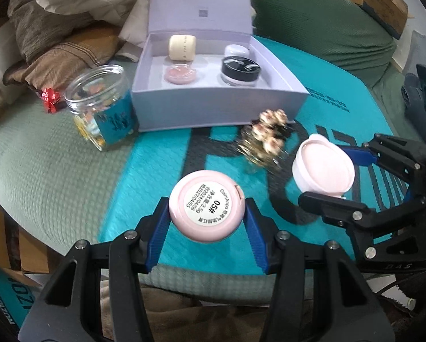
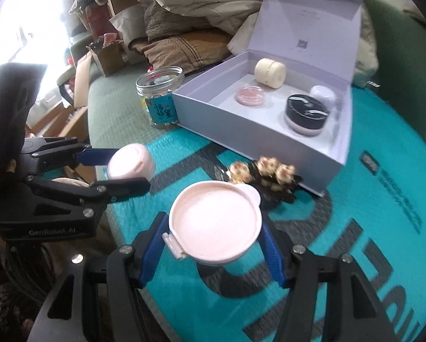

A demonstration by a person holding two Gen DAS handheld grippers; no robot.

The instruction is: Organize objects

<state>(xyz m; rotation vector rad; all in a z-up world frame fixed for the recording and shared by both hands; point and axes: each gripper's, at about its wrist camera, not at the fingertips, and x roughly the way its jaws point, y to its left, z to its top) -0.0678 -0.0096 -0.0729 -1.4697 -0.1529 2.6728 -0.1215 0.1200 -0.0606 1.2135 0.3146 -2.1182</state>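
L gripper (image 1: 207, 216) clamps pink compact (image 1: 206, 209), label side up; R gripper (image 2: 213, 239) clamps pink-white lidded pot (image 2: 215, 226), both above teal mat (image 1: 156, 159). Lavender box (image 1: 213, 108) already has 4 items; flower clip (image 1: 265, 139) + these 2 prob. still to stow.

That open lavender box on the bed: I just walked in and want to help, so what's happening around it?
A person is sorting cosmetics with two handheld grippers. The left gripper is shut on a round pink compact with a white label; the right gripper clamps a wider pale pink lidded case. Both are held above the teal printed mat. The open lavender cardboard box already holds four small containers. A gold flower hair clip and a clear plastic jar sit outside it.
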